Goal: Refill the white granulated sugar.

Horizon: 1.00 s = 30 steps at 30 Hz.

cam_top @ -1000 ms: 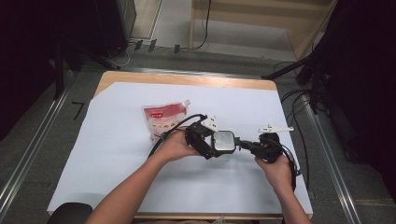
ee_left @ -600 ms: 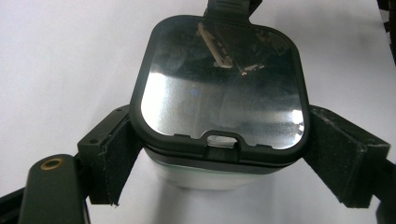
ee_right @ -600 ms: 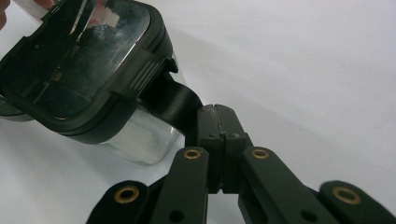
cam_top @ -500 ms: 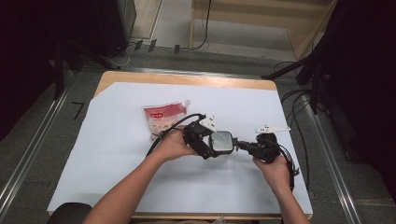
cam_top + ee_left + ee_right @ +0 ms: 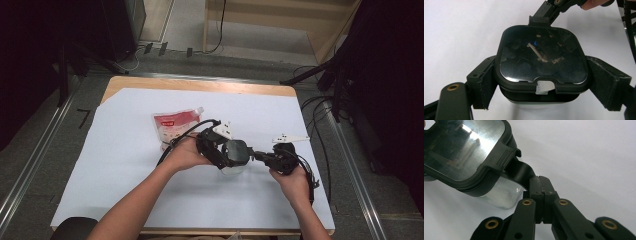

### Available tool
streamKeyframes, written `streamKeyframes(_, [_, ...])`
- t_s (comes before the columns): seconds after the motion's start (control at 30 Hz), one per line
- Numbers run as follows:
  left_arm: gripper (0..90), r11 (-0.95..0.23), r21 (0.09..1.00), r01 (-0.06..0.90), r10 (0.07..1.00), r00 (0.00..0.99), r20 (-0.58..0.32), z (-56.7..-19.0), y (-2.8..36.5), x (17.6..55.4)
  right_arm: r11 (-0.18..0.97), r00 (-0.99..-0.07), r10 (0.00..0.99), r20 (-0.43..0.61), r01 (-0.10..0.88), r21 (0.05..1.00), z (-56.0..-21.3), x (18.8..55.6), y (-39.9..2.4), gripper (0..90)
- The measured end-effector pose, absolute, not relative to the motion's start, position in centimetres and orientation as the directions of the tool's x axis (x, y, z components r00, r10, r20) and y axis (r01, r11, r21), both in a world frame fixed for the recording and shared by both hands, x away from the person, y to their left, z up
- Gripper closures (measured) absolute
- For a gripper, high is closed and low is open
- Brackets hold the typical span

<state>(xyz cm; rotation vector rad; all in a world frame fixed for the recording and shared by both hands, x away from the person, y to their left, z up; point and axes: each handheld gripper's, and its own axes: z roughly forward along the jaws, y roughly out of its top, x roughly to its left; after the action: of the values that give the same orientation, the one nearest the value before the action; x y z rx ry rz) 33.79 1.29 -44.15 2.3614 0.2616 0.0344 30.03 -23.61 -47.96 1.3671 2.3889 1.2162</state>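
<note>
White table sheet (image 5: 125, 165) under everything, my two grippers meet near its middle. Red-and-white pouch (image 5: 175, 125) lies flat on the sheet, beyond my left gripper (image 5: 220, 150), apart from it, untouched.

Container (image 5: 541, 62): clear body, black lid w/ glossy see-through panel. It sits between my left jaws, tilted so the lid faces the left gripper view. Left pads (image 5: 486, 85) press on both flanks of the body just under the lid rim, so left is clamped on the container.

My right gripper (image 5: 265, 156) comes at the container from the far side, opposite my left hand. In the right gripper view (image 5: 539, 185) the jaws are squeezed tight together, no gap, and a black latch tab (image 5: 522, 171) hanging off the lid's ribbed clip runs down into their tips. So right is pinching that tab. Container body is up and left of the right jaws, just off the tips. Tab is bent outward from the lid edge.
</note>
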Motion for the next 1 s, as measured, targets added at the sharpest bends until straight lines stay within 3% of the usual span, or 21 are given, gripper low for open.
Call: streamKeyframes(1.0, [18.5,-0.694,0.696,0.186,0.187,0.979,-0.076,-40.5,-1.2,34.2,0.264,-0.588,0.761,0.275,0.667,0.697,-48.1,29.9,-23.3,90.0])
